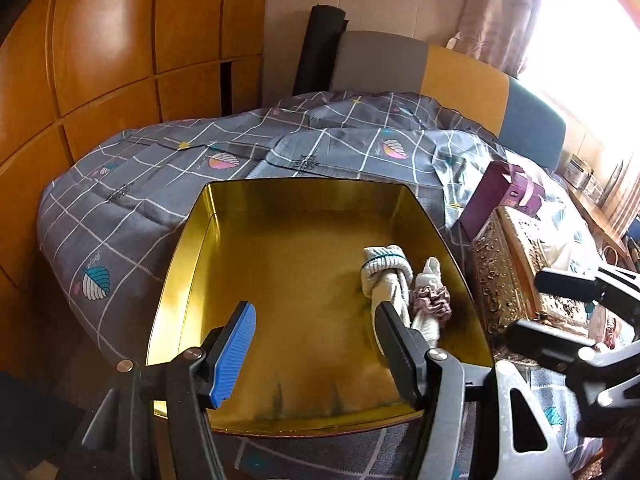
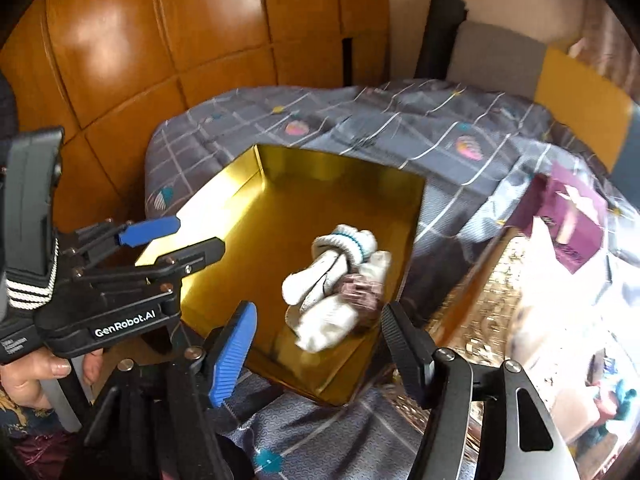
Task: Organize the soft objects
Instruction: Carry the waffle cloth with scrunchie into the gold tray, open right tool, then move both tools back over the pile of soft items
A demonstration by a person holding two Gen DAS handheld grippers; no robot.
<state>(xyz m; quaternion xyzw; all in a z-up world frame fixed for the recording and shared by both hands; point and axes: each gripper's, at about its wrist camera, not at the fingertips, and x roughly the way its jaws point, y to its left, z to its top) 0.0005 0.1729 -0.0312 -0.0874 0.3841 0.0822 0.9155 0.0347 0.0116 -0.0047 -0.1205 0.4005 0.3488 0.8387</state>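
Note:
A gold tin [image 1: 304, 185] [image 2: 320, 165] lies open on the bed. In its right part lie a white knotted sock [image 1: 386, 268] [image 2: 340, 248] with a teal stripe and a white sock with a pink frilled cuff [image 1: 430, 294] [image 2: 360, 289], touching each other. My left gripper [image 1: 314, 312] [image 2: 198, 236] is open over the tin's near half, and its black finger overlaps the knotted sock in the picture. My right gripper [image 2: 316, 312] [image 1: 526, 304] is open above the tin's near right corner. Its pads press on nothing; the socks rest in the tin beyond them.
The tin sits on a grey checked bedspread [image 1: 132, 208]. An ornate gold lid [image 1: 500, 272] and a purple box [image 1: 504, 196] lie right of it. A wooden wardrobe [image 1: 100, 60] stands left. A person's hand [image 2: 40, 372] holds the left gripper.

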